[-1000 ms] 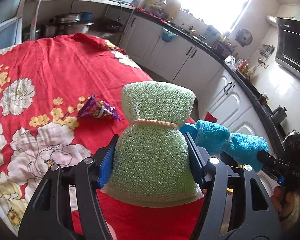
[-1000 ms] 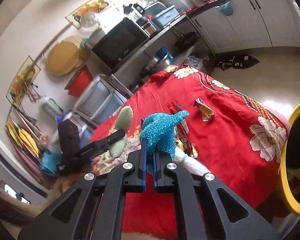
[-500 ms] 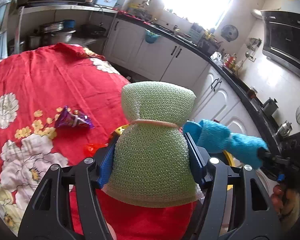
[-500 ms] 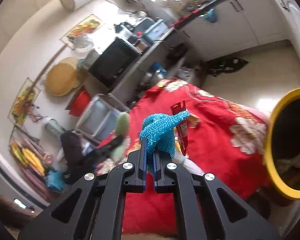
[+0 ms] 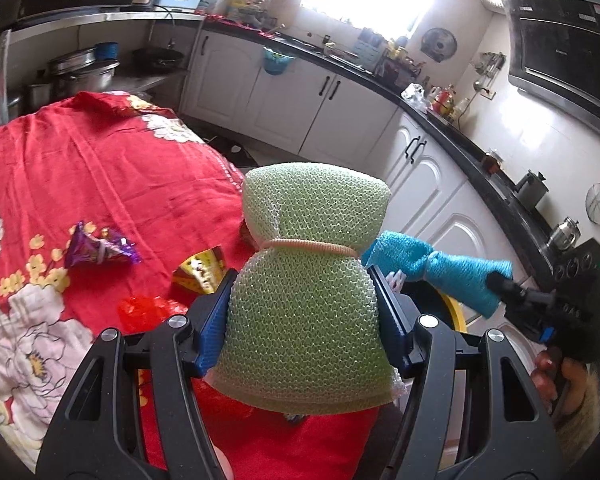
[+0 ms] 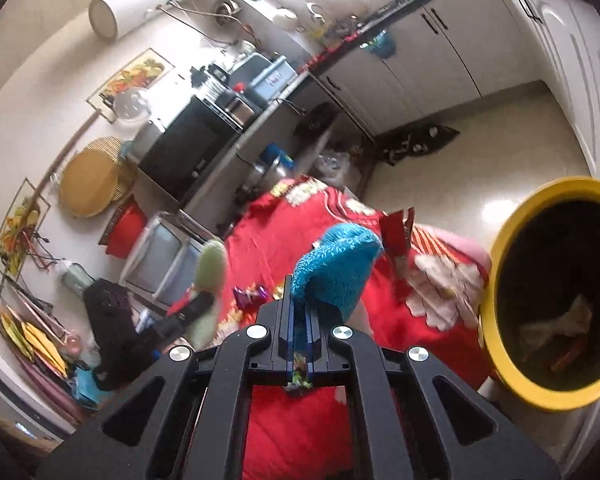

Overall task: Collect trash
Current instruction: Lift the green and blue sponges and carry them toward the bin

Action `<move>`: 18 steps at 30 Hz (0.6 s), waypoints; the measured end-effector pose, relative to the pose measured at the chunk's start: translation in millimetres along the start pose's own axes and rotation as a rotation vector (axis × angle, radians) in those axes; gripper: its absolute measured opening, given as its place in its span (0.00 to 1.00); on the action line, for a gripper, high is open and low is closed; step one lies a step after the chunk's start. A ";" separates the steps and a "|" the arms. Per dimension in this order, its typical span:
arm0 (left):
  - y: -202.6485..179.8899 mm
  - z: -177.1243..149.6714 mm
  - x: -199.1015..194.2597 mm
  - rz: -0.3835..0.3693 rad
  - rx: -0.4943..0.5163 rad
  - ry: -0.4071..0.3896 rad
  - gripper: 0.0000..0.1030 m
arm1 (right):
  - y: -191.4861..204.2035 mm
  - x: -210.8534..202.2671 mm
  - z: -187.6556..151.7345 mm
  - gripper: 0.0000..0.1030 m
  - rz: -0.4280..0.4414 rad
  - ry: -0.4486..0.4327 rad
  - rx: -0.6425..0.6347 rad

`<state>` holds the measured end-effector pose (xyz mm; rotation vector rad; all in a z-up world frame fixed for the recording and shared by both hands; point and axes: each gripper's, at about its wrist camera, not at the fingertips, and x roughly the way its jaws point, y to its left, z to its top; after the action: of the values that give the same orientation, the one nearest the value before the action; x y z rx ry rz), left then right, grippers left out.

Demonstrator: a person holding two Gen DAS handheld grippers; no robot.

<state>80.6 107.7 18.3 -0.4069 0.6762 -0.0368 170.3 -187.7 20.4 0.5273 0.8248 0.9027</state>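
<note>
The red wrapper (image 6: 398, 232) hangs off the blue sponge (image 6: 336, 268) that the right gripper (image 6: 300, 320) pinches, near the yellow bin (image 6: 500, 240) for dropping. The left gripper (image 5: 304, 300) clamps the green sponge (image 5: 308, 280) above the purple wrapper (image 5: 100, 248).

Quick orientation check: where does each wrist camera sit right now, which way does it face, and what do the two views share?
Left wrist: on the left gripper, jaws clamping a green sponge; faces the red tablecloth and cabinets; a hand shows lower right.
Right wrist: on the right gripper, jaws shut on a blue sponge; faces table, floor and yellow bin.
Shared: both sponges, tablecloth, purple wrapper.
</note>
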 end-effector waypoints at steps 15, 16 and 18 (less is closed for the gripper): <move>-33.0 18.3 -5.1 -0.056 0.069 -0.046 0.54 | 38.5 -37.4 30.4 0.03 0.091 -0.100 -0.089; -34.8 19.5 -5.7 -0.062 0.071 -0.051 0.54 | 38.7 -39.2 31.1 0.03 0.092 -0.103 -0.092; -41.4 23.4 -6.8 -0.075 0.081 -0.062 0.54 | 41.3 -45.0 31.9 0.03 0.085 -0.115 -0.107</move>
<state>93.7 78.9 54.5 -0.3541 0.5962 -0.1216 160.5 -205.9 86.1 0.5189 0.6498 0.9797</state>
